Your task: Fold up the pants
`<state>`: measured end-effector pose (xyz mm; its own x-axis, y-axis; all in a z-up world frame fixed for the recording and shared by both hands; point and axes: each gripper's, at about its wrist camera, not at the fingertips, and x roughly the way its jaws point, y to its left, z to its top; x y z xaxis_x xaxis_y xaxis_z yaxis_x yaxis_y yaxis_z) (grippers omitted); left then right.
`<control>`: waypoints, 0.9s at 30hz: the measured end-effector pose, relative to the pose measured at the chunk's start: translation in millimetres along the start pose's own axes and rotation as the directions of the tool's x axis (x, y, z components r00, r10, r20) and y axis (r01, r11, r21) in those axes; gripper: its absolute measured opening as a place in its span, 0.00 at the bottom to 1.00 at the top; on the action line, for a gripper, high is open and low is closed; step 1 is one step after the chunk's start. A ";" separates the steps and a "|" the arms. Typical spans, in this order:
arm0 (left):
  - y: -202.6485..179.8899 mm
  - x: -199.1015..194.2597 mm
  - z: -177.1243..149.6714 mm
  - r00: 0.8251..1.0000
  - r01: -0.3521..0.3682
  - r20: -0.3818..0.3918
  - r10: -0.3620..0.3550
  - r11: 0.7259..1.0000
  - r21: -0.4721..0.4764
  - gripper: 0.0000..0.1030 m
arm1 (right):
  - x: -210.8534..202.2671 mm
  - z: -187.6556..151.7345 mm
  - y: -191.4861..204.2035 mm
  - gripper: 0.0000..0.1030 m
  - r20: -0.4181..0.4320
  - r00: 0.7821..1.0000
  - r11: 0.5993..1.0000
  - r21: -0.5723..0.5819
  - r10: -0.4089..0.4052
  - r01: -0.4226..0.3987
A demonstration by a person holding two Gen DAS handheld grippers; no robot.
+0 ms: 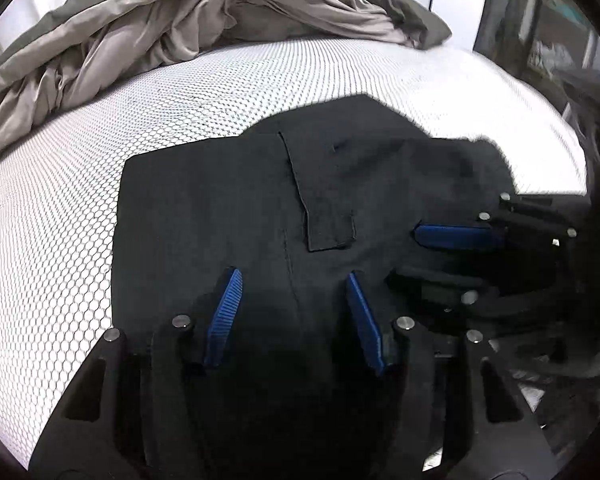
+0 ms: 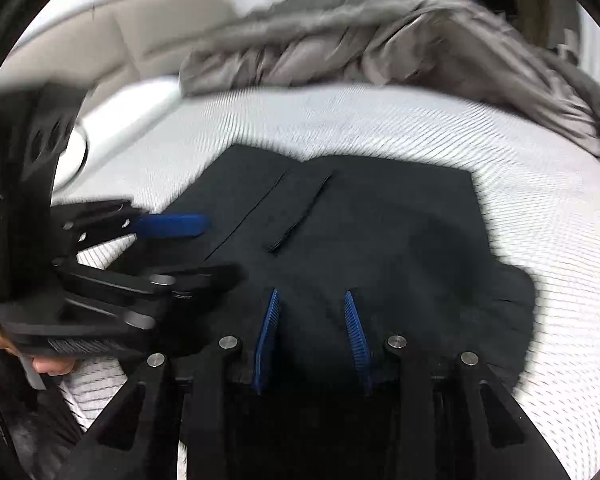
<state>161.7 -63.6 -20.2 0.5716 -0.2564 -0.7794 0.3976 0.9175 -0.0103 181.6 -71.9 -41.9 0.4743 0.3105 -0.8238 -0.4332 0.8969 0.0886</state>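
Observation:
Black pants [image 1: 228, 200] lie folded flat on the white mesh mattress [image 1: 60, 208], with a pocket flap facing up. My left gripper [image 1: 293, 274] stands open over their near part, blue pads well apart, with cloth lying between them and neither pad pressing it. From the right, my right gripper [image 1: 412, 256] reaches in over the pants' right edge. In the right wrist view the pants [image 2: 380, 220] fill the middle. My right gripper [image 2: 311, 293] has a narrower gap, and its blue pads still show beside the cloth. The left gripper [image 2: 216, 248] straddles the pants' left edge.
A crumpled grey duvet [image 1: 180, 28] is heaped along the far side of the mattress [image 2: 540, 220]. A beige headboard [image 2: 100, 44] and a white pillow edge [image 2: 132, 116] sit at the far left. A person's fingers [image 2: 52, 366] hold the left gripper's handle.

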 end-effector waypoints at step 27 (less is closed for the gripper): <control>55.7 -26.6 -21.1 1.000 -0.010 0.011 0.012 0.987 -0.159 0.39 | -24.8 -12.1 -49.1 0.22 -0.074 0.989 0.992 0.000 -0.125 0.125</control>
<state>153.6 0.8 -13.3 0.5845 -0.2485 -0.7724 0.2721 0.9569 -0.1019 181.9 -127.5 -32.6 0.4664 0.1717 -0.8678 -0.3701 0.9289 -0.0151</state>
